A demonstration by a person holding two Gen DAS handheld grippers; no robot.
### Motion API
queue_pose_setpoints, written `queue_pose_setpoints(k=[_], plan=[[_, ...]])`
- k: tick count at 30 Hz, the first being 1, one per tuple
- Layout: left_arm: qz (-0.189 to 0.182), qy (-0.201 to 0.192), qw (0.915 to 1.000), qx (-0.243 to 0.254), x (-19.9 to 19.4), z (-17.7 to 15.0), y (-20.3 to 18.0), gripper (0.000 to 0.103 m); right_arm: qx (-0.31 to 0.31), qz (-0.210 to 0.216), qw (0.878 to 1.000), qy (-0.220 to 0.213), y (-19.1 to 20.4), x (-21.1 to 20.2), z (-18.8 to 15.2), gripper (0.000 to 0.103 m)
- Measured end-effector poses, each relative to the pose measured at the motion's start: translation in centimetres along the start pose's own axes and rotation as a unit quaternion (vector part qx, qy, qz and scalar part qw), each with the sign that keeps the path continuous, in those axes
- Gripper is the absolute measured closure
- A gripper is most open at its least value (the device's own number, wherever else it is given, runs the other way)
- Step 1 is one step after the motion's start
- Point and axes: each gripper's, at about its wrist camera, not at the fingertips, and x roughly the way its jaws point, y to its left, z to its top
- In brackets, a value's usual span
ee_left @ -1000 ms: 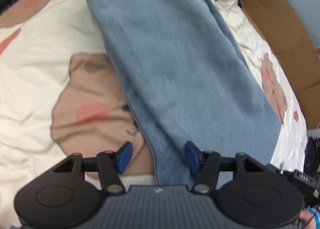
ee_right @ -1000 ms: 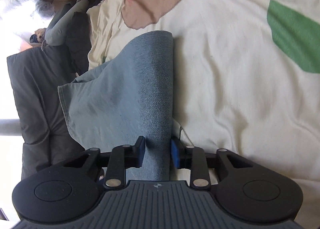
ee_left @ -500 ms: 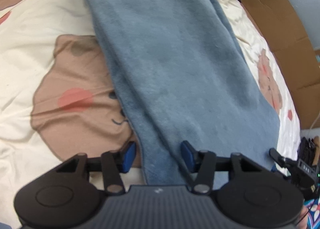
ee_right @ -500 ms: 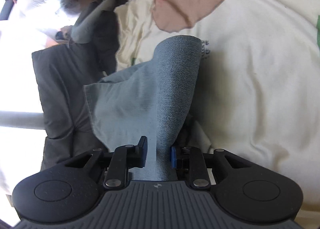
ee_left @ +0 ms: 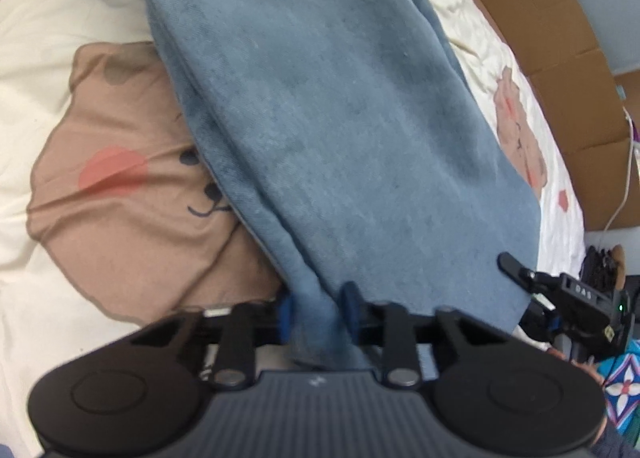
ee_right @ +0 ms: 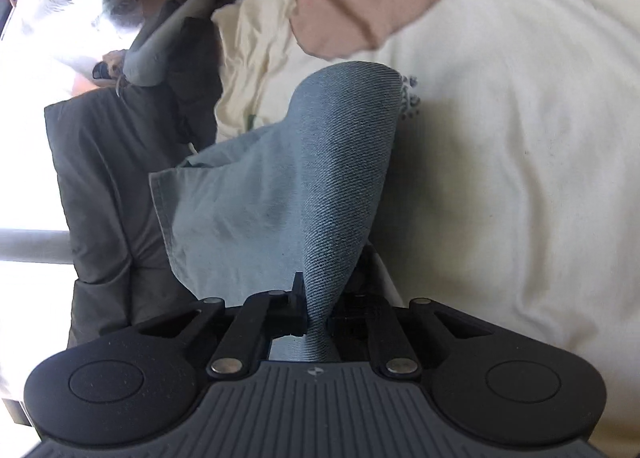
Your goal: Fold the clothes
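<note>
A long blue denim garment (ee_left: 340,118) lies spread along the cream bedsheet (ee_left: 60,38). My left gripper (ee_left: 318,312) is at its near left edge, jaws closing, with the blue pads pressing a bunched fold of the denim between them. In the right wrist view the same denim (ee_right: 344,162) rises in a lifted fold, and my right gripper (ee_right: 318,322) is shut on its near end. That gripper's black housing (ee_left: 580,298) shows at the garment's near right corner in the left wrist view.
The sheet carries a brown bear print (ee_left: 132,186) left of the denim. Flattened cardboard (ee_left: 560,58) lines the bed's right side, with a white cable (ee_left: 624,194) beside it. A dark grey garment (ee_right: 104,178) hangs off the bed's edge at left.
Both grippers have closed on the denim. The left pads, wide apart astride the edge before, now pinch a fold. The right gripper has lifted its end a little.
</note>
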Motion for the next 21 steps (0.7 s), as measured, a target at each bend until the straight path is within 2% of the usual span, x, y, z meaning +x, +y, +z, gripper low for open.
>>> queue_pose_setpoints(k=[4, 10, 14, 21], plan=[[-0.015, 0.002, 0.9997, 0.018, -1.2, -0.1, -0.4, 0.083, 0.018, -0.009, 1.0, -0.009, 0.9, -1.2, 0.6, 0.097], [-0.04, 0.0, 0.9981, 0.046, -2.6, -0.8, -2.5, 0.083, -0.002, -0.015, 1.0, -0.023, 4.1, -4.4, 2.2, 0.098], [-0.059, 0.006, 0.9937, 0.095, -3.0, -2.0, -4.8, 0.083, -0.019, -0.037, 0.999, -0.028, 5.0, -7.6, 3.0, 0.098], [-0.104, 0.037, 0.9842, 0.138, -1.7, -5.1, -9.1, 0.083, -0.019, -0.089, 0.995, -0.048, 4.3, -14.4, 4.0, 0.098]])
